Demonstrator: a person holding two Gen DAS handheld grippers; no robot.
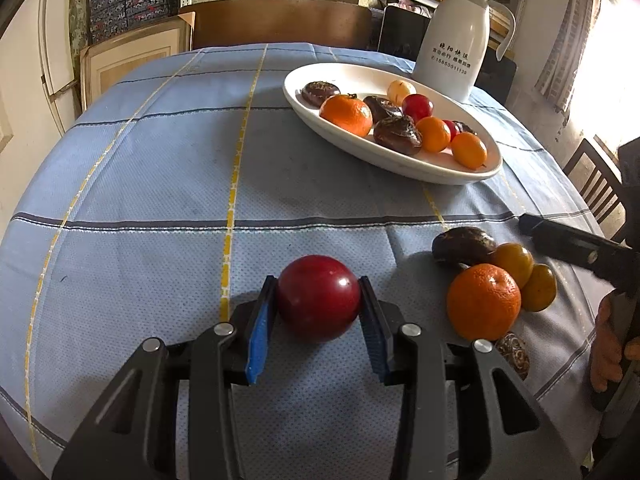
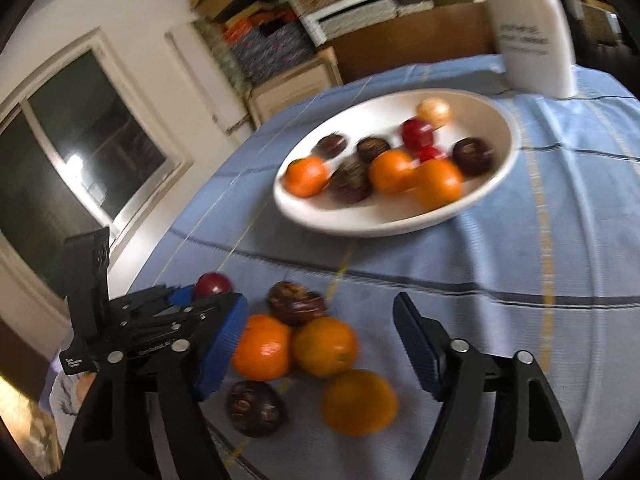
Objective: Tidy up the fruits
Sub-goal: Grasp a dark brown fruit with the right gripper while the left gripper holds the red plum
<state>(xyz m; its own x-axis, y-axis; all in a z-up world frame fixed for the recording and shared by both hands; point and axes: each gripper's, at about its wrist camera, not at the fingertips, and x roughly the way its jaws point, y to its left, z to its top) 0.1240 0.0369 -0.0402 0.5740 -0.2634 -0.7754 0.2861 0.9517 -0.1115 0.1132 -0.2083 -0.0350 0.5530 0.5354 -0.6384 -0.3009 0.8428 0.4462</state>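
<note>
The round table under a blue checked tablecloth (image 1: 160,184) is bare across its left half and its middle, from the near edge back to the far edge. The white oval plate (image 1: 400,164) lies toward the far right edge with its long axis running from far left to near right; it carries about 10 pieces of fruit: oranges, red fruits, dark brown ones and 1 pale one. Just behind it, at the far right edge, stands a tall white insulated jug (image 1: 452,40).

The left gripper (image 1: 319,300) sits low near the near edge, and its blue pads (image 1: 260,332) press on both sides of a round, glossy dark red fruit (image 1: 319,303) that rests on the cloth. The fruit is round, so it shows no long axis.

To the right lies a loose cluster near the right edge: a large orange mandarin (image 1: 483,301), 2 smaller yellow-orange fruits (image 1: 514,264), an oval dark brown fruit (image 1: 464,246) and a mottled brown one (image 1: 514,354), touching one another.

The right gripper (image 2: 320,344) hovers over that cluster with its fingers (image 2: 418,350) spread, pressing on nothing; the right wrist view is blurred.
</note>
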